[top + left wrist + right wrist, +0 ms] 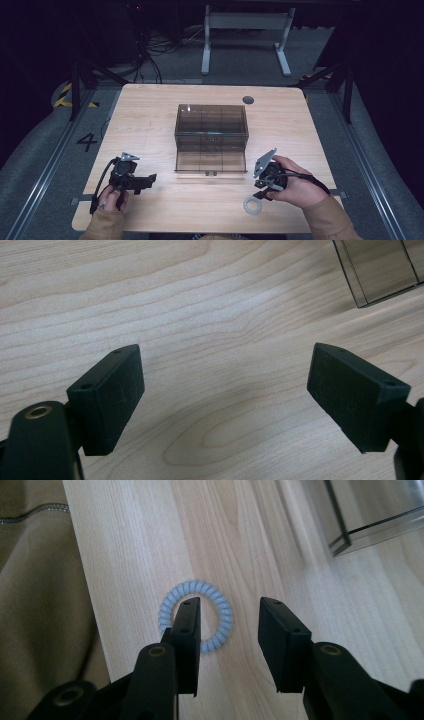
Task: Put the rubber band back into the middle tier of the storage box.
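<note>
From above, a pale blue coiled hair tie (253,205) lies flat on the wooden table (150,115) near its front edge, in front of a smoky clear box (211,138), with the right gripper (260,191) just over it and the left gripper (148,181) well apart to the left. The left gripper view shows its jaws spread wide over bare wood, holding nothing. In the right gripper view the jaws stand partly open, one inside the ring and one outside it, straddling the tie's far side without pinching it.
</note>
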Demonstrator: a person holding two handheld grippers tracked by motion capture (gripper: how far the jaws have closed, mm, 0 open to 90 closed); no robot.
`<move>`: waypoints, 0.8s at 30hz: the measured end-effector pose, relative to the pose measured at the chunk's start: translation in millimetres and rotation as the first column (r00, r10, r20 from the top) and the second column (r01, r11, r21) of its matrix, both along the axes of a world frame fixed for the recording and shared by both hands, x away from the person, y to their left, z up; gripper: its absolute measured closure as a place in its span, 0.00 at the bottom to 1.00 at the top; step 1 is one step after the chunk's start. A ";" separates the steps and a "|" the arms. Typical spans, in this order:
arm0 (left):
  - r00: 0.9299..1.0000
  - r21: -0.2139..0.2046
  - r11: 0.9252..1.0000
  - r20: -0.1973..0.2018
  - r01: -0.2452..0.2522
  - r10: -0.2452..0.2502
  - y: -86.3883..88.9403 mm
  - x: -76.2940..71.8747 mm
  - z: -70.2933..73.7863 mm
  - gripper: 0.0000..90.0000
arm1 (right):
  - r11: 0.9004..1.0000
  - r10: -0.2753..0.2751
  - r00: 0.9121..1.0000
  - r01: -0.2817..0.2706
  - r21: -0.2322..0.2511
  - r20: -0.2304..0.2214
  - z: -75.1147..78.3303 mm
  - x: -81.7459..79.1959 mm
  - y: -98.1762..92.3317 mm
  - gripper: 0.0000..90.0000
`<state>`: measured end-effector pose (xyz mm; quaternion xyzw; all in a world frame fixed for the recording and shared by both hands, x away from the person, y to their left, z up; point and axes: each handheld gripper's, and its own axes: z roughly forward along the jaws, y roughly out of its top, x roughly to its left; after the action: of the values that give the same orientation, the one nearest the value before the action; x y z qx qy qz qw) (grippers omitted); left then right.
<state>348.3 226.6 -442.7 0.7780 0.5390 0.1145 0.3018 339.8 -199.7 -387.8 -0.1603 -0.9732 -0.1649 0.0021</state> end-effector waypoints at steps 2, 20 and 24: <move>1.000 0.000 1.000 0.001 -0.003 0.003 0.0 -0.1 0.0 0.18 | 1.000 0.003 1.000 -0.003 -0.003 -0.005 -2.6 0.7 1.0 0.70; 1.000 -0.002 1.000 0.001 0.000 0.000 0.0 0.0 0.0 0.18 | 0.990 0.041 0.998 -0.046 -0.134 -0.036 -35.9 4.5 17.9 0.75; 1.000 -0.002 1.000 0.001 0.003 -0.003 0.2 0.0 0.2 0.18 | 0.984 0.061 0.998 -0.064 -0.168 -0.018 -40.0 5.1 20.0 0.81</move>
<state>348.2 226.9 -442.5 0.7786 0.5377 0.1139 0.3029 344.8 -179.7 -427.8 -0.1303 -0.9882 -0.0806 0.0000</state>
